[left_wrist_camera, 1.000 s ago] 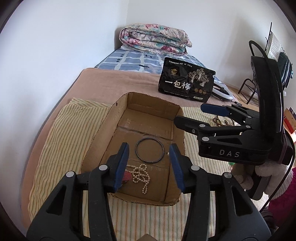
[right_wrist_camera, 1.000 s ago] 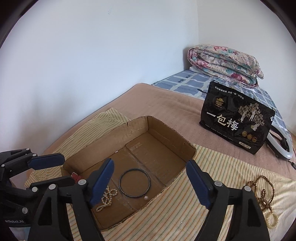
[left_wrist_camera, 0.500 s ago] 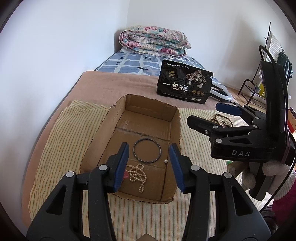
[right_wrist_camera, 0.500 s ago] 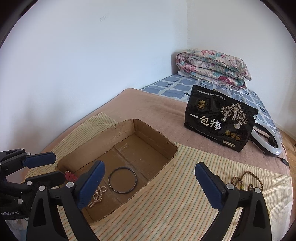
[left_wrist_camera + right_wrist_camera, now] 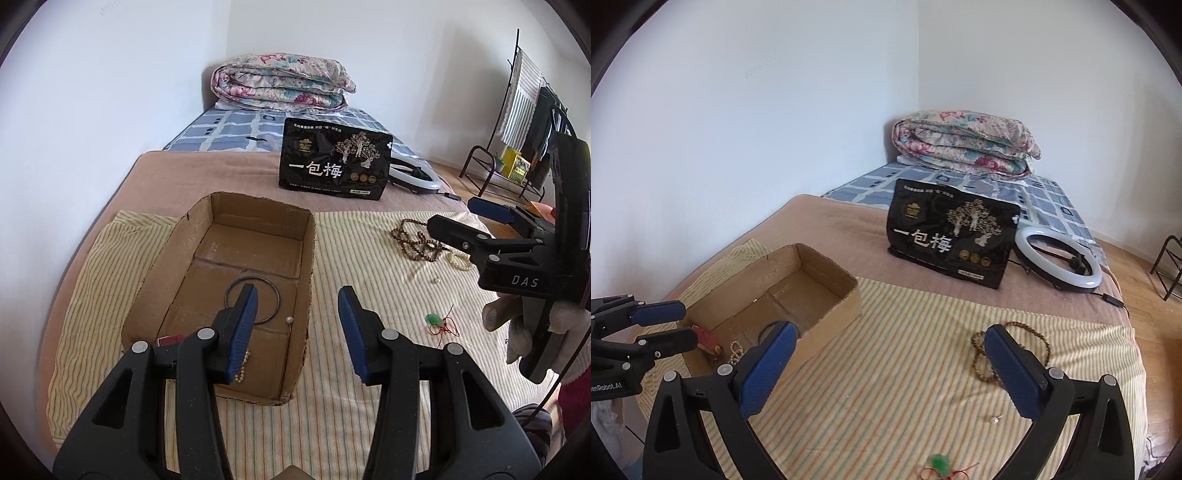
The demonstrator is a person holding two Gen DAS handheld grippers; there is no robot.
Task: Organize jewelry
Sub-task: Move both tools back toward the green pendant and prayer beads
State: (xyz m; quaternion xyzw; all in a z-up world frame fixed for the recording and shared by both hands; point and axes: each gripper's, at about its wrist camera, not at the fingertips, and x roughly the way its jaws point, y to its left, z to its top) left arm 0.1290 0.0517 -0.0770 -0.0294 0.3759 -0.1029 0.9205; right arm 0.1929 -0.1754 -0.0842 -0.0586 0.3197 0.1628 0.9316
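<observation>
An open brown cardboard box (image 5: 255, 218) sits on a yellow striped cloth (image 5: 354, 251) spread over the bed. Inside it lie a dark thin ring bangle (image 5: 271, 295), a small pearl-headed pin (image 5: 289, 319), a strand of small pearl beads (image 5: 243, 363) and a small red item (image 5: 170, 340) in the near left corner.

The left gripper (image 5: 297, 332) hovers over the near right part of the box, its blue-padded fingers (image 5: 243, 328) spread to a medium gap and holding nothing. The left finger overlaps the bangle and the pearl strand in the left wrist view; the right finger stands over the cloth just outside the box's right wall.

The right gripper (image 5: 890, 373) hangs above the cloth to the right of the box, fingers (image 5: 1012, 373) set wide apart and empty. A brown wooden bead necklace (image 5: 982, 354) lies coiled on the cloth, partly behind the right finger. A small pale stud (image 5: 994, 419) rests on the cloth just inside that finger, and a green pendant on a red cord (image 5: 940, 463) lies nearer the camera, between the fingers. A pale bead bracelet (image 5: 458, 260) lies beside the necklace.

Farther back stand a black printed snack bag (image 5: 953, 236), a white ring light (image 5: 1058, 258) and a folded floral quilt (image 5: 964, 144).
</observation>
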